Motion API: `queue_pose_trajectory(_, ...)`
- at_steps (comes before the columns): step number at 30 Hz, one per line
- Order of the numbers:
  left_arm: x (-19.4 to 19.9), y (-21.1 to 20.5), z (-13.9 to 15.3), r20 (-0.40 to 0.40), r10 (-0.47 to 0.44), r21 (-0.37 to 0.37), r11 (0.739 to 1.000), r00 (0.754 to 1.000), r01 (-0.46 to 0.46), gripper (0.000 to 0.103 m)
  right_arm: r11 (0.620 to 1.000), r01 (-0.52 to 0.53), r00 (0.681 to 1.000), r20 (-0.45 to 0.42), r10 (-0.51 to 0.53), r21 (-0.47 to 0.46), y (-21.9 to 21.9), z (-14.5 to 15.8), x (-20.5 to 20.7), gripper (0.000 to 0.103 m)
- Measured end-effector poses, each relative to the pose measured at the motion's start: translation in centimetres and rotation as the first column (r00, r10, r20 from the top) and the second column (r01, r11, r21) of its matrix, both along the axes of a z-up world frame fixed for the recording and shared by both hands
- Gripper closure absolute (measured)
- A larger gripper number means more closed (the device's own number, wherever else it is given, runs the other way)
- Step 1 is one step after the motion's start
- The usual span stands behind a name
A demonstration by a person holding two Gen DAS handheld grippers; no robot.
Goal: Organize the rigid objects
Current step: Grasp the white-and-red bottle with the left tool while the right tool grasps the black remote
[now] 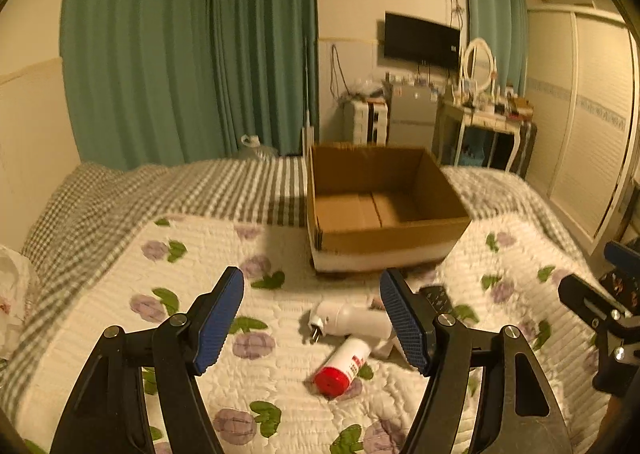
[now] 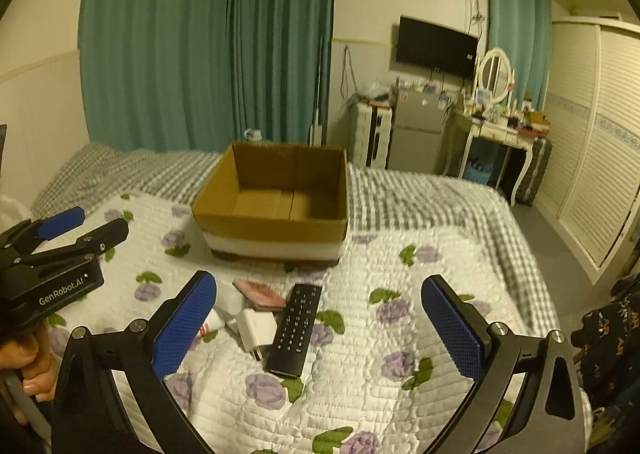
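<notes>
An open cardboard box (image 1: 384,198) (image 2: 276,194) sits empty on the bed. In front of it lie a white tube with a red cap (image 1: 340,368), a white plug adapter (image 1: 348,320) (image 2: 256,328), a black remote (image 2: 296,328) (image 1: 438,298) and a small pink case (image 2: 260,294). My left gripper (image 1: 320,326) hovers open above the tube and adapter, nothing between its fingers. My right gripper (image 2: 320,326) is open too, over the remote and the quilt. The left gripper (image 2: 60,238) also shows at the left of the right wrist view, held by a hand (image 2: 36,370).
The bed has a floral quilt (image 1: 248,386) (image 2: 360,386) over a checked sheet (image 2: 420,194). Green curtains (image 1: 188,46), a small fridge (image 2: 416,134), a dressing table (image 2: 500,134) and a wardrobe (image 2: 592,158) stand beyond the bed. A clear bag (image 1: 12,294) lies at the left.
</notes>
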State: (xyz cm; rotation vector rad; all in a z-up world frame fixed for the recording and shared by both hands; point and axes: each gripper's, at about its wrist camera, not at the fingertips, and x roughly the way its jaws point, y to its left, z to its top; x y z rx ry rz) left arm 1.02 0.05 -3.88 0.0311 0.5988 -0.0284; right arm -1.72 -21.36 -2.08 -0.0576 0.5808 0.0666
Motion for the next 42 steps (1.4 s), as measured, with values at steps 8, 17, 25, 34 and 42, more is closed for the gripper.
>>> queue_pose_trajectory(8, 2.8, 0.4, -5.4, -0.125, -0.027, -0.018, 1.0, 0.992, 0.025, 0.032, 1.0, 0.004, 0.992, -0.124, -0.002, 0.009, -0.7, -5.2, 4.2, 0.0)
queue_pose_trajectory(17, 4.8, -0.1, -10.5, -0.255, -0.106, -0.025, 0.994, 0.961, 0.103, 0.032, 1.0, 0.004, 0.966, -0.258, -0.006, -0.011, -1.4, -10.8, 7.8, 0.0)
queue_pose_trajectory(25, 5.9, -0.3, -13.8, -0.355, -0.155, -0.061, 0.988, 0.922, 0.143, 0.032, 0.999, -0.031, 0.945, -0.326, 0.021, -0.025, -0.1, -14.0, 10.3, 0.0)
queue_pose_trajectory(34, 7.3, -2.4, -15.2, -0.353, -0.173, 0.002, 0.983, 0.92, 0.186, 0.04, 1.0, -0.003, 0.918, -0.397, -0.007, -0.024, 0.1, -17.3, 12.4, 0.0)
queue_pose_trajectory(42, 6.4, -4.1, -15.3, -0.317, -0.194, 0.085, 0.969, 0.928, 0.231, 0.064, 1.0, -0.021, 0.916, -0.402, 0.017, -0.006, 0.0, -17.6, 13.0, 0.026)
